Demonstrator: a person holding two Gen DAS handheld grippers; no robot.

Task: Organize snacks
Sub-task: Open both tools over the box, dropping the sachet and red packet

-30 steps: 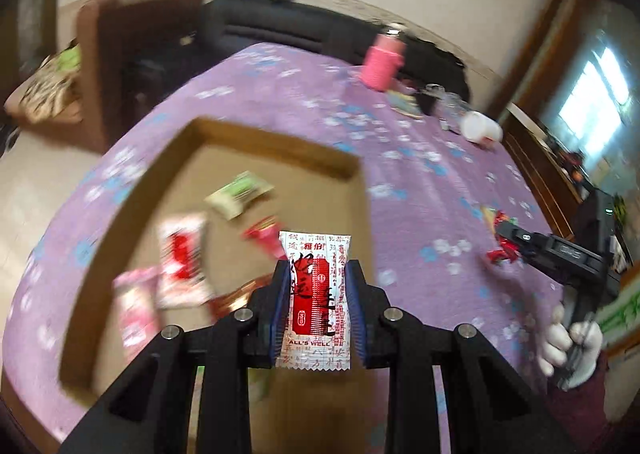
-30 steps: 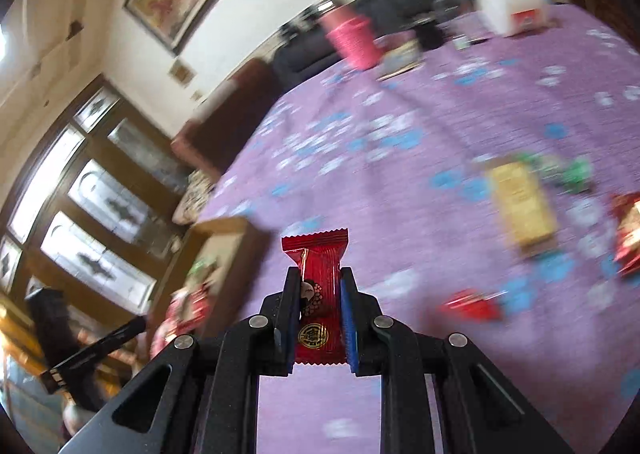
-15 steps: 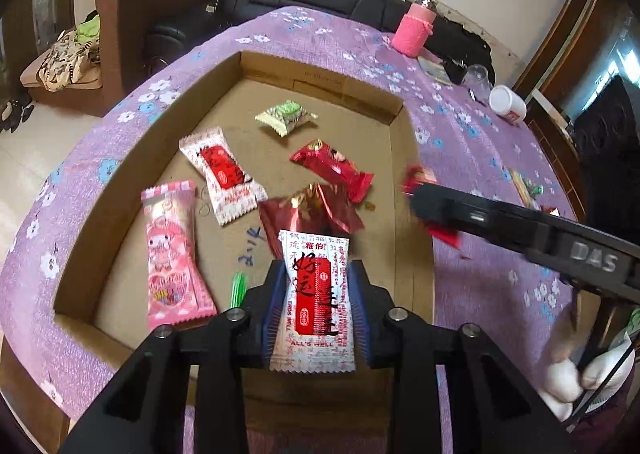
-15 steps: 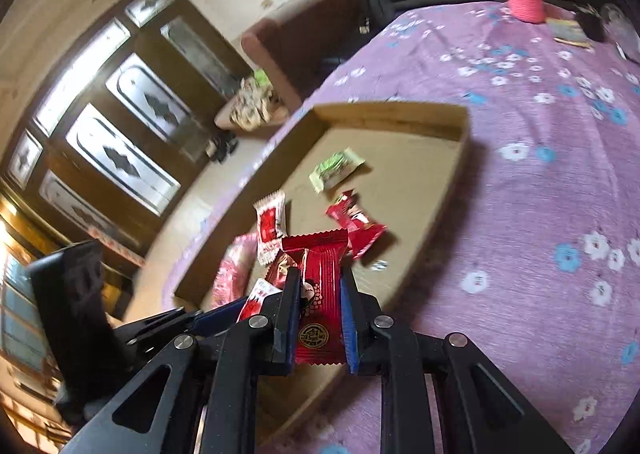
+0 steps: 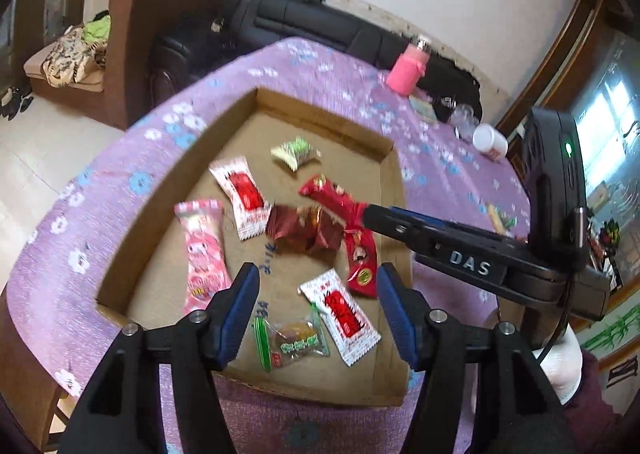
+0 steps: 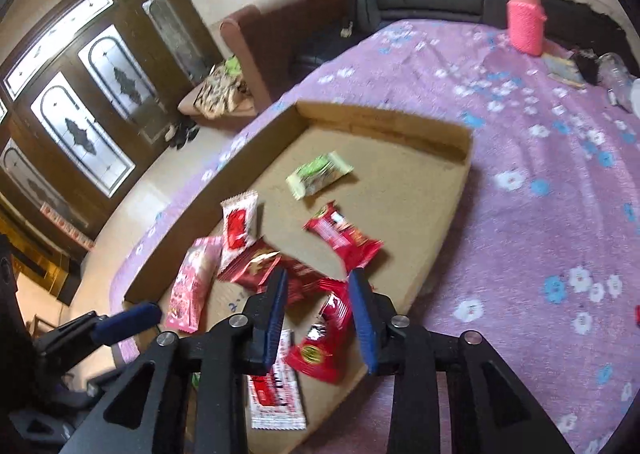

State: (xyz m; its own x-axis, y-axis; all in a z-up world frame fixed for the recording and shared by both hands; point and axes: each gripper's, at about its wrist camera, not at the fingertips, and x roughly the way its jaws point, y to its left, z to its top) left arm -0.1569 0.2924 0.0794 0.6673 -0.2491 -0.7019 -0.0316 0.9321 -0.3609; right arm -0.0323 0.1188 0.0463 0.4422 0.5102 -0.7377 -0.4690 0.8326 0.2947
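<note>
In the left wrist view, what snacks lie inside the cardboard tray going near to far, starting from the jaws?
Clear green-edged candy packet → long pink cartoon wrapper → crumpled dark red foil wrapper → white packet with red label → pale green packet.

Eight snacks lie in one cardboard tray [image 5: 394, 189]. Two are white-and-red sachets, the far sachet [image 5: 242, 195] and the near sachet [image 5: 340, 318]. Three are red: one long red packet [image 5: 330, 193], one red packet with a gold seal [image 5: 362, 258] and one crumpled dark red foil wrapper [image 5: 304, 230]. There is one pink packet [image 5: 202, 254], one pale green packet [image 5: 296, 151] and one clear packet with green edges [image 5: 292, 340]. Out on the counter [image 5: 440, 173] stand one pink bottle [image 5: 408, 71] and one white tub [image 5: 490, 141]. Two pairs of tongs are in view, the left tongs [image 5: 316, 278] and the right tongs [image 6: 318, 286], each with two blue-padded fingers.
</note>
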